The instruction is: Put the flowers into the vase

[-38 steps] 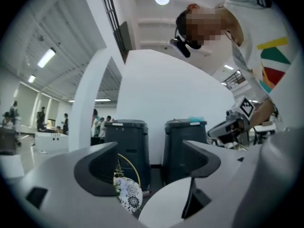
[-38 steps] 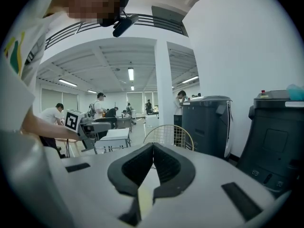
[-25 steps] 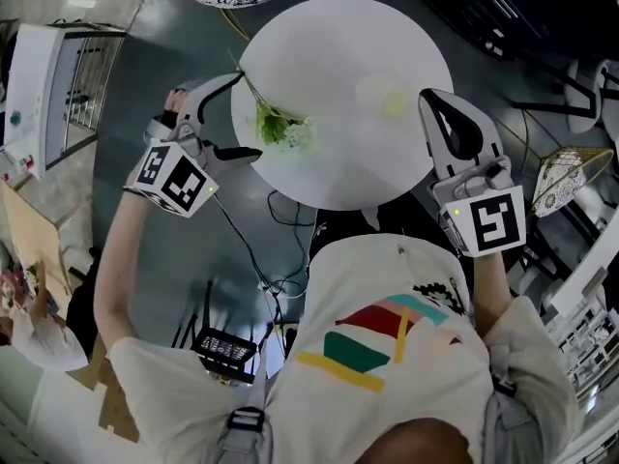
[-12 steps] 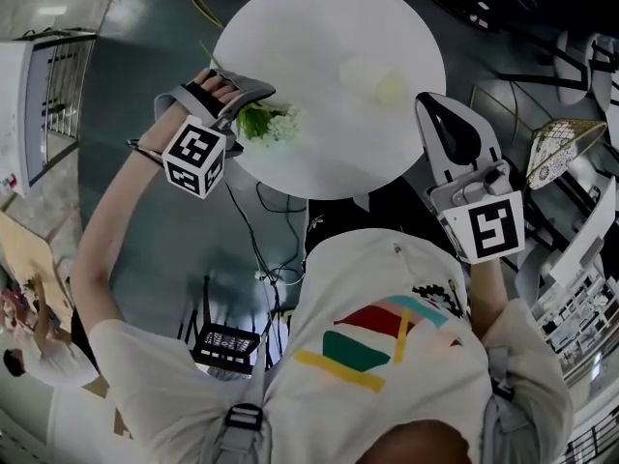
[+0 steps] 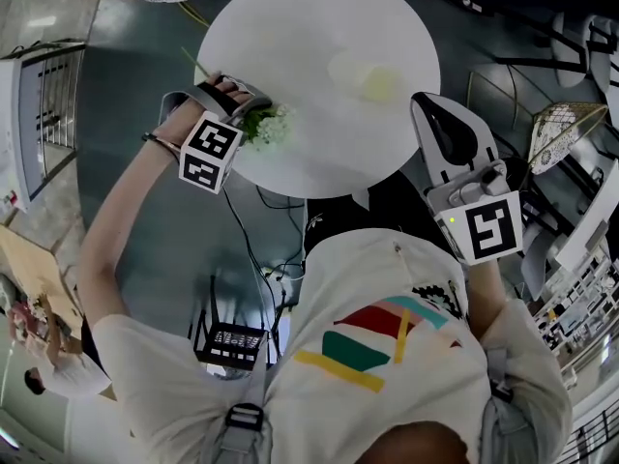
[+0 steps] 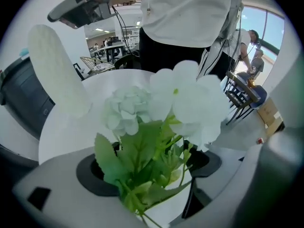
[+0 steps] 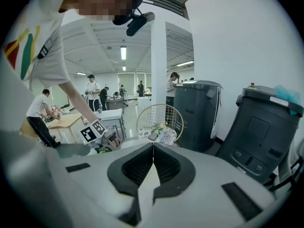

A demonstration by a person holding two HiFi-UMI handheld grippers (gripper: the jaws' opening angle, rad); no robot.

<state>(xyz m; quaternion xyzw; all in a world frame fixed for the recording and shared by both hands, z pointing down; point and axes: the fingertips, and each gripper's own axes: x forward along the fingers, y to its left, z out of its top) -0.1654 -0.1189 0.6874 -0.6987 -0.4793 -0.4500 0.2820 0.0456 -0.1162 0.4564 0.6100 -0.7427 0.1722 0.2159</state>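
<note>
A bunch of white flowers with green leaves (image 5: 269, 126) lies at the left edge of the round white table (image 5: 319, 27). My left gripper (image 5: 253, 114) points down over it. In the left gripper view the flowers (image 6: 156, 108) fill the gap of the left gripper (image 6: 152, 175). The jaws have just been closing, with the stems between them and the pads still apart from the stems. A pale vase (image 5: 372, 80) stands toward the table's far right, also visible as a white ribbed vase (image 6: 57, 70). My right gripper (image 5: 437, 114) hovers at the table's right edge, shut and empty (image 7: 153, 146).
Cables (image 5: 276, 230) trail on the floor under the table's near side. A gold wire basket (image 5: 559, 133) stands to the right. Two dark bins (image 7: 197, 113) (image 7: 263, 127) line the wall. A white rack (image 5: 39, 114) is at the left, and people stand in the background.
My left gripper has come down and rolled over the flowers at the table's left edge, and its jaws now straddle the stems. The right gripper has hardly moved.
</note>
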